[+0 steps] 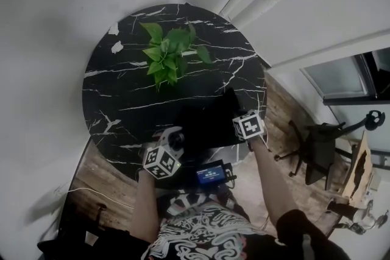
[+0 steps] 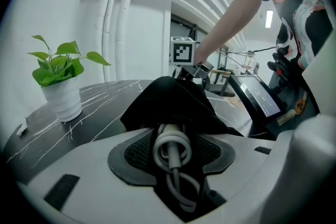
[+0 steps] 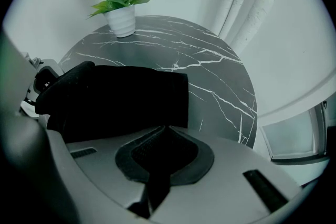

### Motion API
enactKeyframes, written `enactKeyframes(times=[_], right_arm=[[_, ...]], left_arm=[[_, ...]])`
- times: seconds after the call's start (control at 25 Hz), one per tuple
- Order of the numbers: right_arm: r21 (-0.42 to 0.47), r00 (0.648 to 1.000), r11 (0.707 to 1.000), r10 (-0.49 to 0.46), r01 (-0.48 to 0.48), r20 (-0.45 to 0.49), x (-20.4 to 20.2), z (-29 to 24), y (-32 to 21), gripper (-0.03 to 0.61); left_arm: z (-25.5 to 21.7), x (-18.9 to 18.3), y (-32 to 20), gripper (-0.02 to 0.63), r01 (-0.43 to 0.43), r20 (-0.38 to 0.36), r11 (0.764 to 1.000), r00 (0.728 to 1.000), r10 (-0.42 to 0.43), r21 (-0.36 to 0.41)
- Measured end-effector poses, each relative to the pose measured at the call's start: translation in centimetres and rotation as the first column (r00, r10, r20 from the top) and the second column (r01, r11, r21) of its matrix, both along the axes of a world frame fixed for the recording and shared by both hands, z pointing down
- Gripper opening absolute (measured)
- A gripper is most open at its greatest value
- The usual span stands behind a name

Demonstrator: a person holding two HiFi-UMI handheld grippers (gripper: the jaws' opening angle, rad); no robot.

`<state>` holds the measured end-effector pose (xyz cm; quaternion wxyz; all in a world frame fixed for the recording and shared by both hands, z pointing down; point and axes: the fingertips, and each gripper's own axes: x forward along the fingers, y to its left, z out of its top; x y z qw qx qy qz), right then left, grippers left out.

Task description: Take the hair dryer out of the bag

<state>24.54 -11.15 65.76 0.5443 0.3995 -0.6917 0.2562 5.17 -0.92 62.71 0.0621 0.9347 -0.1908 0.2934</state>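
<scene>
A black fabric bag (image 1: 204,122) lies at the near edge of the round black marble table (image 1: 122,88). My left gripper (image 1: 173,146) is at the bag's left end. In the left gripper view its jaws (image 2: 172,136) are shut on a coiled white cord (image 2: 169,152) that comes out of the bag's mouth (image 2: 168,99). The rest of the hair dryer is hidden in the bag. My right gripper (image 1: 242,125) points steeply down at the bag's right end. Its pads (image 3: 160,152) pinch a fold of the black fabric (image 3: 115,97).
A potted green plant (image 1: 170,55) in a white pot (image 2: 63,97) stands mid-table, behind the bag. A small screen device (image 1: 211,175) sits at the person's waist. An office chair (image 1: 317,146) stands on the wooden floor to the right. White pipes (image 3: 247,2) run along the wall.
</scene>
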Motion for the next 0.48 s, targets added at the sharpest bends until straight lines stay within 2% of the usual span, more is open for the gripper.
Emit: enactKeyframes(times=[0.2,0.32,0.48], right_arm=[[-0.031,1.000,0.999,0.010,-0.010,0.018,-0.2,0.6,0.9,0.026],[0.010,1.000,1.000,-0.002,0.002,-0.005,0.0,0.1,0.1,0.026],[0.023,1.000,1.000,-0.006,0.007,-0.015,0.0,0.1,0.0,0.026]], left_arm=[[0.4,-1.9,0.6,0.210,0.040,0.010,0.997,0.999,-0.040,-0.066],[0.5,-2.9,1.0,0.210,0.060,0.013,0.996,0.998,-0.059,-0.066],[0.5,-3.3,1.0,0.210,0.080,0.013,0.995,0.997,-0.080,-0.059]])
